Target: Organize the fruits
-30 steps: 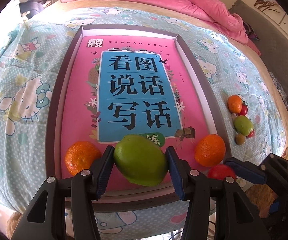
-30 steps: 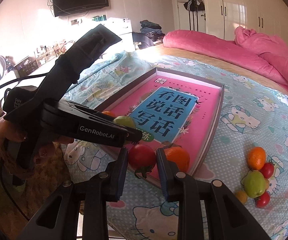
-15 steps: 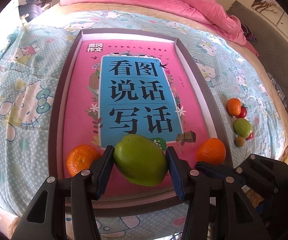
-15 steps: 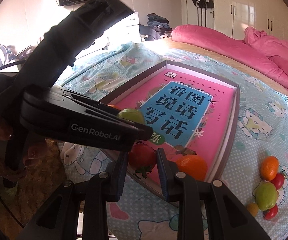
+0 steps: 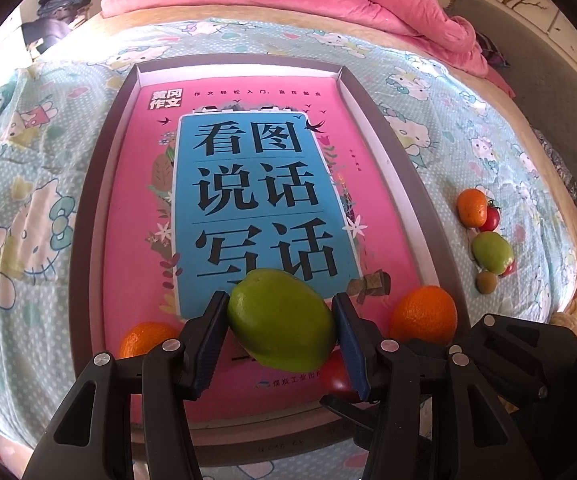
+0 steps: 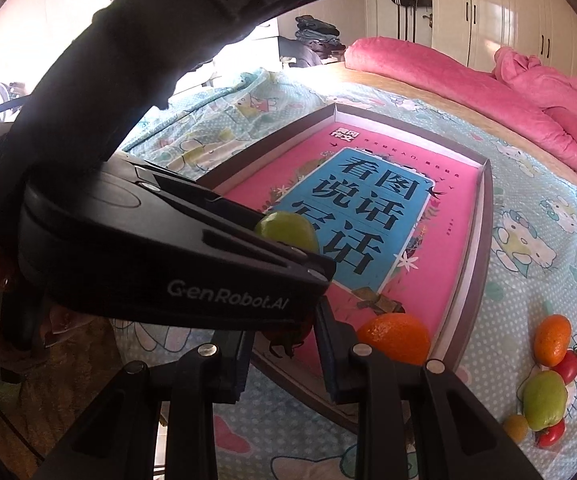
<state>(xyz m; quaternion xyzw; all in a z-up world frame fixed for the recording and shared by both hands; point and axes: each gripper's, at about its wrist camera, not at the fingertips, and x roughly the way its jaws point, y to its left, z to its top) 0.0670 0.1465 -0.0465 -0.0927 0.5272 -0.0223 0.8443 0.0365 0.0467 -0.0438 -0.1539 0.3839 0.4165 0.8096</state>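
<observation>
A green fruit [image 5: 281,320] is being gripped by the left claw [image 5: 280,334] above the near end of the tray [image 5: 88,216] on the bed [image 5: 28,208], while a red tomato [image 6: 288,330] is being clenched by the right claw [image 6: 282,354] just beneath the left tool's body, beside an orange [image 6: 394,338] lying in the tray. With the two claws being crowded so closely, a knock between them is being risked, by which either fruit could be jarred loose and the orange sent rolling toward the rim.
</observation>
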